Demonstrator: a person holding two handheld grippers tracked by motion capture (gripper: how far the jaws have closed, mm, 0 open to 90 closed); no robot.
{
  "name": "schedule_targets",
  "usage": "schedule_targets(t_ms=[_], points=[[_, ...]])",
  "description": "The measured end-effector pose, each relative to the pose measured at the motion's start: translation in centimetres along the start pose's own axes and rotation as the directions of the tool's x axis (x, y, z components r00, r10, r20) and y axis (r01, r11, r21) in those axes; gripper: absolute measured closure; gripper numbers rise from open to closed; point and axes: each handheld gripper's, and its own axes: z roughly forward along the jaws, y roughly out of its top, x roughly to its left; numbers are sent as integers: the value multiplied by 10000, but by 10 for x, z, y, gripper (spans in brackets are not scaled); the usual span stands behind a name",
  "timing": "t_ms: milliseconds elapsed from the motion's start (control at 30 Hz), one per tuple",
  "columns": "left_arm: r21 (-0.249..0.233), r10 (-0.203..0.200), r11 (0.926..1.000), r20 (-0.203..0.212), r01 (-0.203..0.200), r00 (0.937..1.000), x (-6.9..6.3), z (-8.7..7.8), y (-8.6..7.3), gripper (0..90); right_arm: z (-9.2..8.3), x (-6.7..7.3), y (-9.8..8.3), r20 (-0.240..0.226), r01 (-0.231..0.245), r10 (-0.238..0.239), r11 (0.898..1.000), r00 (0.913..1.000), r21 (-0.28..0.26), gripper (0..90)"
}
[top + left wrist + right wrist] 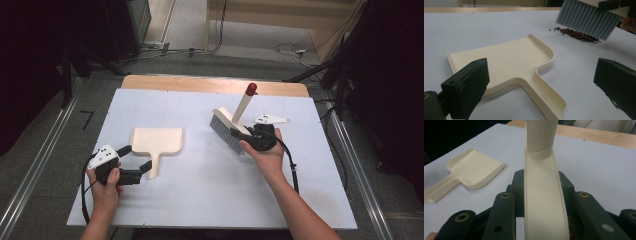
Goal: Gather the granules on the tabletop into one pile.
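A cream dustpan (pixel 156 140) lies flat at the table's left of centre, its handle pointing toward the person. My left gripper (pixel 135 159) stands open at that handle's end; in the left gripper view the handle (pixel 541 92) runs between the wide-apart jaws without touching them. My right gripper (pixel 246 134) is shut on the cream back of a hand brush (pixel 544 202). The brush's grey bristles (pixel 225 134) point down-left and its red-tipped handle (pixel 251 89) rises away. The bristles (pixel 589 20) hang just above a small pile of dark red beans (pixel 577 35).
A white sheet (pixel 210 190) covers the table, with a bare wooden strip (pixel 215 84) along the far edge. Black cables trail from both grippers toward the near edge. Metal rails (pixel 35 170) run along the floor on both sides.
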Motion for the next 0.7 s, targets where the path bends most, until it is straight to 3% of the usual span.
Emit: schedule_targets(t_ms=[167,333,500,700], points=[[78,67,9999,27,-68,10000,1,0,0,6,29,21,6,740,-471,477,9988,9961,-98,655],[91,101,9999,23,-101,9999,2,0,-1,6,57,28,-1,1487,-1317,1316,9912,9801,-89,656],[95,93,9999,18,-93,10000,2,1,-1,6,56,28,-3,2456,-1205,1201,9926,9619,-134,656],[119,97,9999,31,-97,9999,1,2,0,6,41,20,-11,3004,-1405,1437,9896,9429,-322,655]])
